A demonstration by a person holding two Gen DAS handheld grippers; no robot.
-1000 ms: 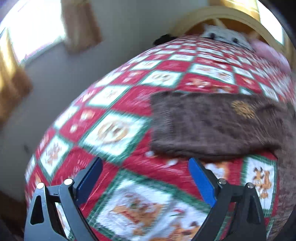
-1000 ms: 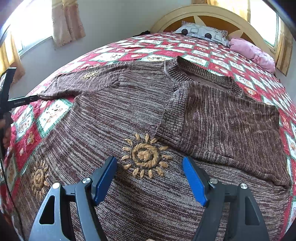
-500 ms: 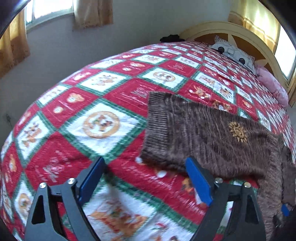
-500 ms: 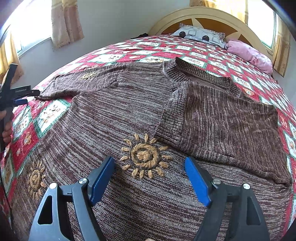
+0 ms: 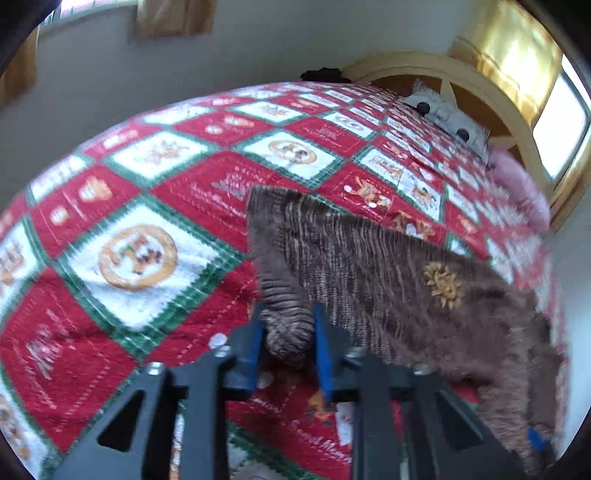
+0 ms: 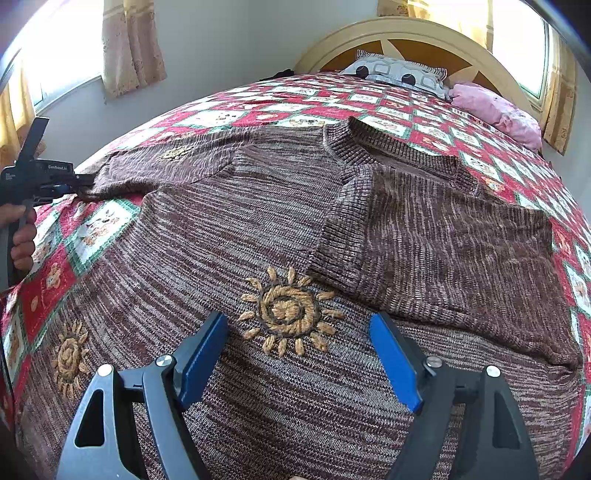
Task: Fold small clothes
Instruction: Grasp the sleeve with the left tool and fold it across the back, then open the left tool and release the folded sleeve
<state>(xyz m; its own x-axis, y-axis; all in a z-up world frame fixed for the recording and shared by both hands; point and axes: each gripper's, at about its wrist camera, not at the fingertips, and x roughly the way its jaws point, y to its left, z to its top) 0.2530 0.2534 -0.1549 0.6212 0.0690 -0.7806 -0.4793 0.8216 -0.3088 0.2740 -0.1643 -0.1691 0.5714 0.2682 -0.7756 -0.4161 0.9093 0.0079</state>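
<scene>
A brown knit sweater (image 6: 258, 229) with embroidered tan suns lies flat on the bed; its right sleeve (image 6: 424, 251) is folded across the chest. Its left sleeve (image 5: 388, 266) stretches out over the quilt. My left gripper (image 5: 288, 345) is shut on the ribbed cuff (image 5: 284, 317) of that sleeve, bunching it between the blue pads; it also shows at the left edge of the right wrist view (image 6: 74, 186). My right gripper (image 6: 299, 358) is open and empty, hovering low over the sweater's lower front by a sun motif (image 6: 286, 310).
The bed carries a red, white and green patchwork quilt (image 5: 140, 254). A patterned pillow (image 6: 399, 72) and a pink cloth (image 6: 498, 114) lie by the yellow headboard (image 6: 406, 31). Curtained windows and a wall stand beyond the bed's left edge.
My left gripper has moved forward to the sleeve's cuff and closed on it. My right gripper has stayed open over the sweater with little movement.
</scene>
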